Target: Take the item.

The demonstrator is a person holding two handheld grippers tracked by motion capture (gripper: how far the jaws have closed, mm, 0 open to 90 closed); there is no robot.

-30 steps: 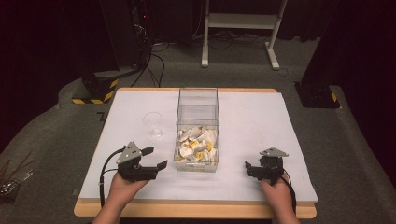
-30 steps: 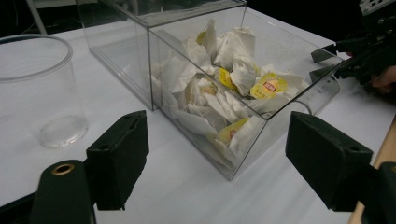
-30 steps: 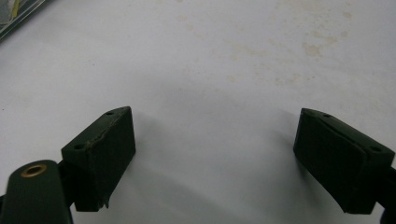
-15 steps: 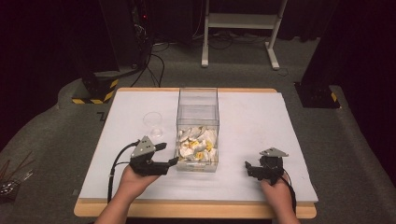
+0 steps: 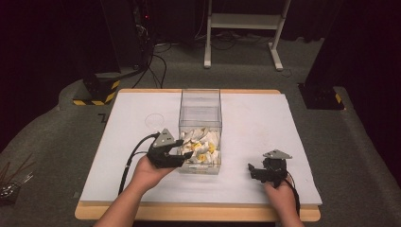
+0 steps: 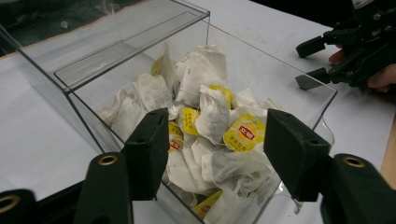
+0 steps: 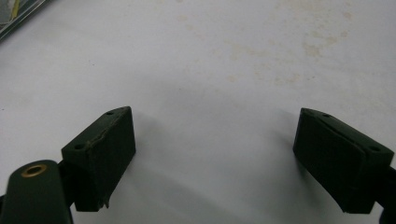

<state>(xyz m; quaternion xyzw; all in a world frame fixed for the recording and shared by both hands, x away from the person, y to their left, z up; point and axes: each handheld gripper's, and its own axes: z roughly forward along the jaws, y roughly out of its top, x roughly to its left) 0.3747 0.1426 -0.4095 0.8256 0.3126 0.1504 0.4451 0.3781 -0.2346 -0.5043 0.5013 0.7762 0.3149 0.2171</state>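
Observation:
A clear plastic box (image 5: 200, 113) stands mid-table, its near half heaped with white tea bags (image 5: 201, 144) bearing yellow tags (image 6: 244, 133). My left gripper (image 5: 185, 152) hovers at the box's near left corner, jaws over the rim. In the left gripper view those jaws (image 6: 215, 144) stand apart above the tea bags and hold nothing; they have just been closing. My right gripper (image 5: 251, 171) rests low on the white table surface at the near right, jaws wide apart over bare board (image 7: 215, 140). It also appears in the left gripper view (image 6: 310, 63) beyond the box.
A clear glass cup (image 5: 154, 120) stands left of the box on the white board (image 5: 265, 118). The box's far half is bare. Black-and-yellow equipment bases (image 5: 97, 92) and a white stand (image 5: 241, 28) sit on the floor beyond the table.
The left hand has moved right and slightly up, bringing its gripper from the open board to the box's near left corner. The right hand has stayed put.

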